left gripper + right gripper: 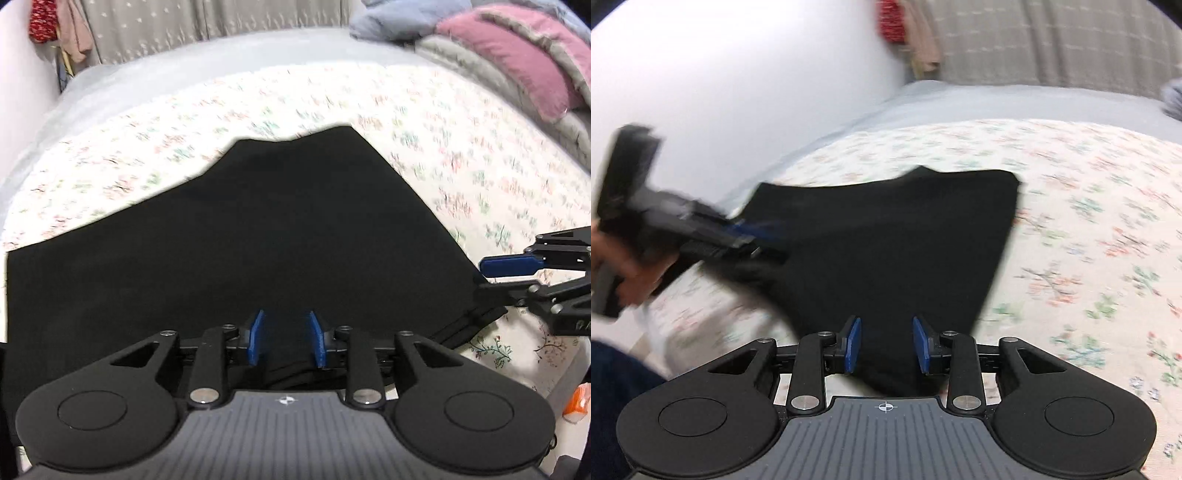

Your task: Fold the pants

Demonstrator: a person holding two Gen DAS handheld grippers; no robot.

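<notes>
Black pants [258,229] lie spread on a floral bedsheet [461,155]. They also show in the right wrist view [894,243]. My left gripper [284,338] hovers over the near edge of the pants with its blue fingers [256,339] apart and nothing between them. It shows blurred at the left of the right wrist view [764,229]. My right gripper [886,343] is open over the near corner of the pants. It shows at the right edge of the left wrist view [491,275], at the pants' right edge.
A pile of bedding with a pink pillow [517,55] sits at the far right of the bed. A grey curtain [207,26] and hanging clothes [59,26] are beyond the bed. A white wall [720,74] lies to the left. An orange object [578,404] is at lower right.
</notes>
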